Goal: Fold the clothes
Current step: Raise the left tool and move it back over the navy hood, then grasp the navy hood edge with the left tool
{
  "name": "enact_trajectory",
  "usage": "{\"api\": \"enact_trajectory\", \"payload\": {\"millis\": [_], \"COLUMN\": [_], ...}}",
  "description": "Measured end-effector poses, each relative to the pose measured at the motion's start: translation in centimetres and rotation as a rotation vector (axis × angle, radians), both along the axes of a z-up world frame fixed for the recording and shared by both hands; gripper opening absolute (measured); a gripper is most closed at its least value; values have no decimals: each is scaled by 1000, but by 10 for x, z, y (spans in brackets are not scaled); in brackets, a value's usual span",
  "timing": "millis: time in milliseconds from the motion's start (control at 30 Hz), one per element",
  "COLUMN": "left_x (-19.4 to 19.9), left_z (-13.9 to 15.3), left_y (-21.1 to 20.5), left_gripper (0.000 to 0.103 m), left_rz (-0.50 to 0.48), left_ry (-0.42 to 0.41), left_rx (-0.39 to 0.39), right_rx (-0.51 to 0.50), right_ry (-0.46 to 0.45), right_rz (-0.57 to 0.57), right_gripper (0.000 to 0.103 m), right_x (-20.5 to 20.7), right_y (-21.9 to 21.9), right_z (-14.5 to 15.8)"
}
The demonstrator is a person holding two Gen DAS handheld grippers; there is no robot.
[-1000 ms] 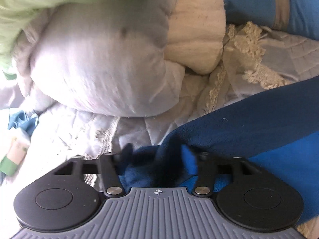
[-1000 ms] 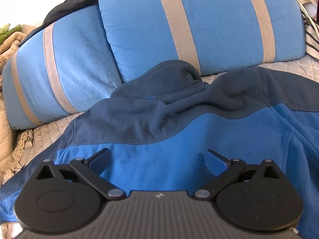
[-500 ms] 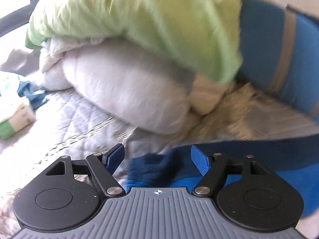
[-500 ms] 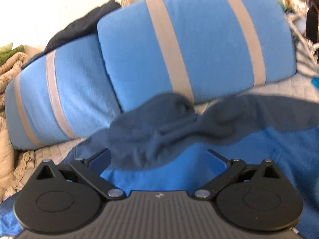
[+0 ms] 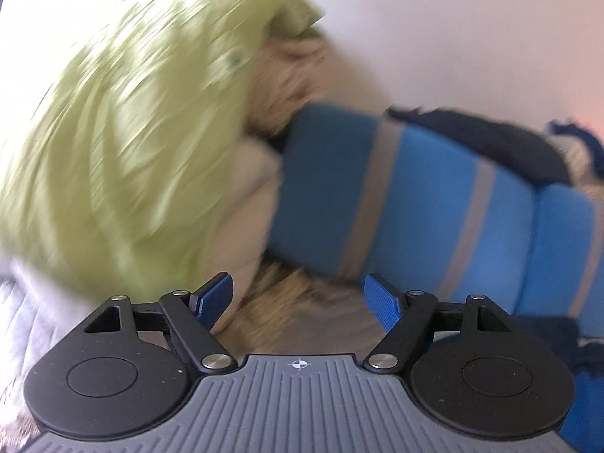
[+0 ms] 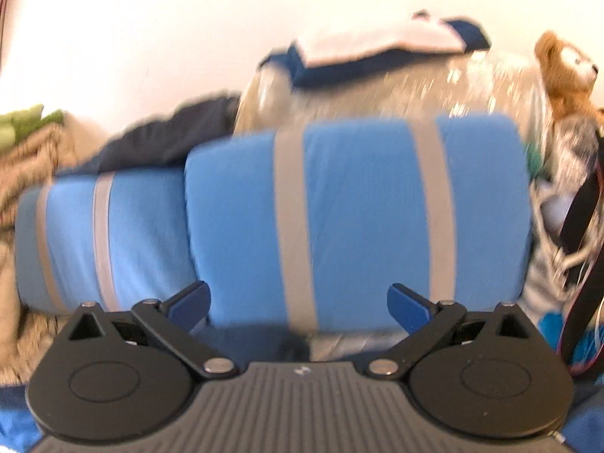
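Both fisheye views are bright with daylight and heavily motion-blurred. Only each claw's own body stays sharp. Above the claws, the pale wall (image 6: 151, 37) washes out almost white. Up and left of the left claw, the green bedding (image 5: 132, 143) smears into streaks. Frame edges curve and darken at the corners.

Barely any of the two-tone blue fleece garment (image 5: 566, 343) shows here: a dark navy, fuzzy fold bunched at the lower right of the left wrist view, brighter blue below it. From the right wrist view, a dark navy hump (image 6: 256, 343) lies low on the bed, just in front of the striped pillows, with bright blue patches at the lower corners. All blurred; its lie is unclear.
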State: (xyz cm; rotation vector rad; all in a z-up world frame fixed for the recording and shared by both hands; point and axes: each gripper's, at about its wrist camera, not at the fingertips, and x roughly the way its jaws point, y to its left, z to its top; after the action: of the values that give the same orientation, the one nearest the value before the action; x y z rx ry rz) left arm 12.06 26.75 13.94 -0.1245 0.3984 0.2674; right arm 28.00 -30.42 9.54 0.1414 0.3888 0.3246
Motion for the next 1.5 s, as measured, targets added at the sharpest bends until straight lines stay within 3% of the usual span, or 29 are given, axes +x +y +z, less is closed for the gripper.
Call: {"api": "enact_trajectory", "payload": {"millis": [300,433,600,767,1033,1267,1500], "left_x": [18,20,38,61,102,147,194], "left_z": [86,91,62,21,-26,-64,-108], "left_y": [-45,-60,-87,-120,-165,-187,-188], "left_gripper": [83,87,87,87,87,87,87], "left_rz": [-97,-162,-273,-362,-475,-530,-534], "left_ry": [-236,-266,-208,-100,21,119,216], "left_rx": [-2,-46,-70,-85,-43,-3,29], "right_rx": [55,28,-17,-59,-160,-257,-327], "right_ry": [-158,-216,-215,-123,31,103,152], "right_rz": [-112,-181,-253,-186,20,205,248], "right_gripper": [103,103,103,103,103,103,103], "right_x": [1,-2,4,13,40,68,95], "right_y": [-88,-125,-163,-170,-117,-61,-28], "right_z": [94,123,131,96,14,-49,-96]}}
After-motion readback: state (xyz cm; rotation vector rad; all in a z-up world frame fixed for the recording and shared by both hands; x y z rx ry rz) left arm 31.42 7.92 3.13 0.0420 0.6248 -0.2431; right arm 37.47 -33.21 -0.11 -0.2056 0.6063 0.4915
